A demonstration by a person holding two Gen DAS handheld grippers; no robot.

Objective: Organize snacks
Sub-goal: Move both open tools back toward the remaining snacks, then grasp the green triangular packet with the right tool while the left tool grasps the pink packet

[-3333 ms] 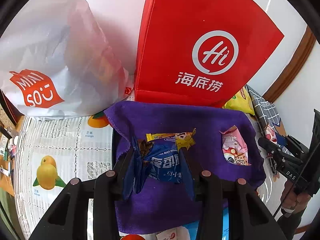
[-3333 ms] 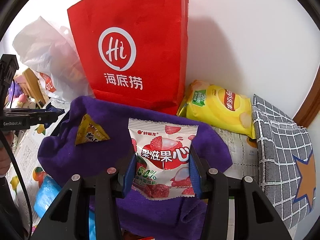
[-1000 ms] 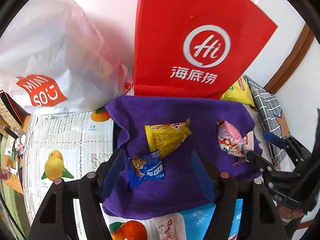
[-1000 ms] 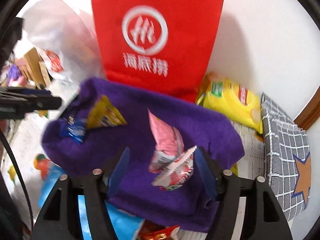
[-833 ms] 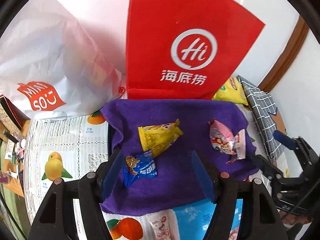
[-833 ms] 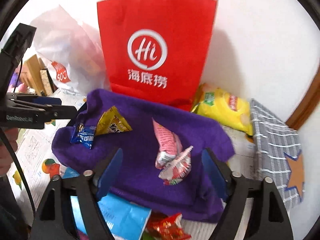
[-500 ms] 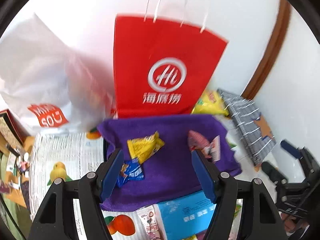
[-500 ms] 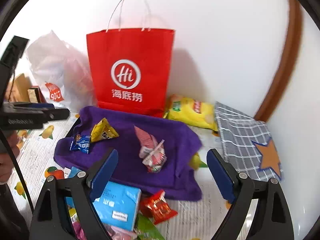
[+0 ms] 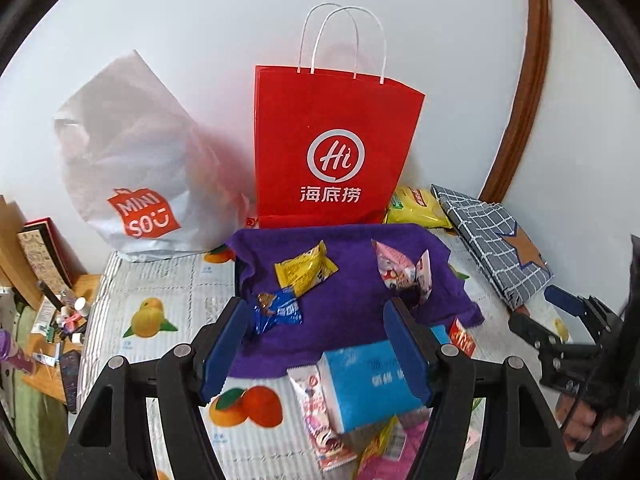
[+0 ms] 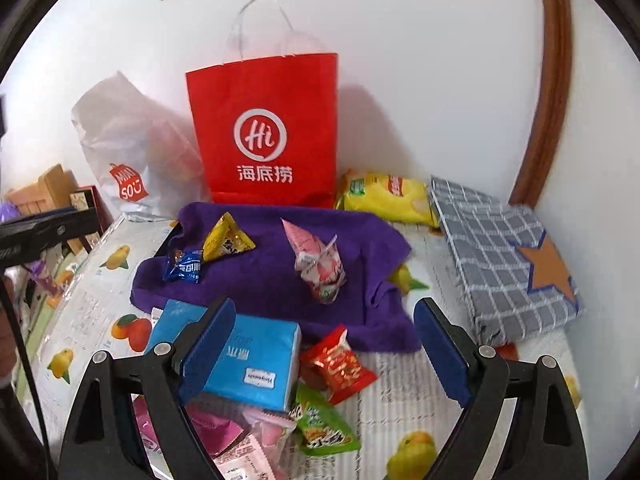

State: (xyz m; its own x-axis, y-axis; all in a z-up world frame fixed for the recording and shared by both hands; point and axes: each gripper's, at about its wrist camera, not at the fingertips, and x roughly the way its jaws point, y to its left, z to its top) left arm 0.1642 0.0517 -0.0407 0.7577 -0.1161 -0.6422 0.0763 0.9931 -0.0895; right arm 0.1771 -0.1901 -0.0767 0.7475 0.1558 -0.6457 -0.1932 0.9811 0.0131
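Note:
A purple cloth [image 9: 352,248] [image 10: 260,280] lies in front of a red paper bag [image 9: 332,152]. On it rest a yellow packet [image 9: 304,270], a small blue packet [image 9: 278,310] and two pink packets [image 10: 316,260] leaning together. My left gripper [image 9: 314,320] hangs open above the cloth's near edge with nothing between its pads. My right gripper [image 10: 324,312] stands wide open and empty over the near pile. In that pile are a blue box [image 10: 256,356], a red packet [image 10: 340,364] and a green packet [image 10: 324,428].
A white plastic bag [image 9: 132,168] stands left of the red bag. A yellow chip bag [image 10: 384,196] and a grey checked box [image 10: 508,260] with an orange star lie at the right. Pink wrappers [image 10: 224,432] crowd the near edge. A cluttered shelf [image 9: 52,312] is at far left.
Both grippers have let go of their packets, the blue one and the pink one, and drawn back and up from the cloth. The right jaws have widened. The near snack pile has come into view.

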